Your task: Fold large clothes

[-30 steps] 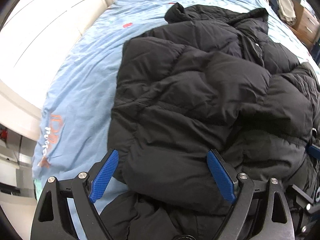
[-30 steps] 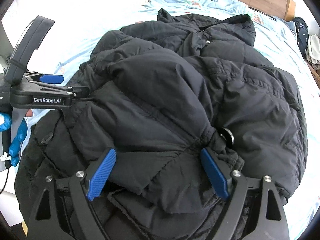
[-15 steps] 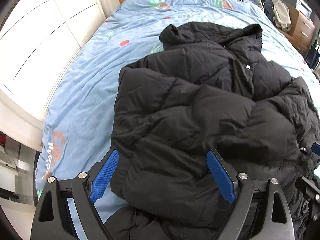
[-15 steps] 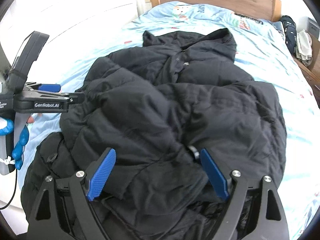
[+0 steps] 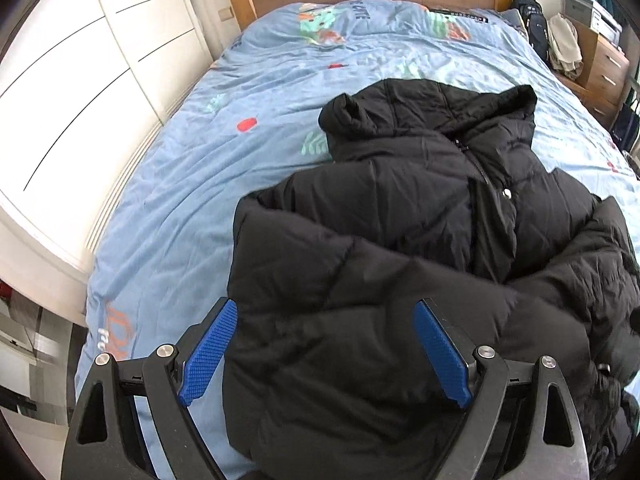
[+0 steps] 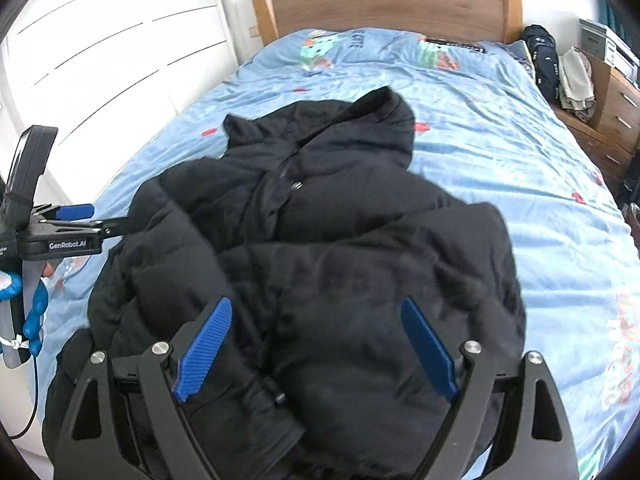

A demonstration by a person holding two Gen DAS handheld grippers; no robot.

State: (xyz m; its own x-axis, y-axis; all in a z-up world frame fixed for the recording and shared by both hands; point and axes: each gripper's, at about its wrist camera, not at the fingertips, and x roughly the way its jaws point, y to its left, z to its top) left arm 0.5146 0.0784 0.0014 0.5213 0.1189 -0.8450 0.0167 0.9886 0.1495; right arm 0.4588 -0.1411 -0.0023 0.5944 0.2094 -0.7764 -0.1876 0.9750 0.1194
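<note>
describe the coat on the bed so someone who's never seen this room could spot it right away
Start at the bed with the wooden headboard and light blue cartoon-print sheet. Lying across the sheet's near half is the black puffer coat, hood toward the headboard. It is the only big dark quilted thing on the sheet.

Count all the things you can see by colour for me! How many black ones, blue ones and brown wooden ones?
Black: 2, the puffy jacket and the backpack
Blue: 1, the bed sheet
Brown wood: 2, the headboard and the drawers
Total: 5
</note>
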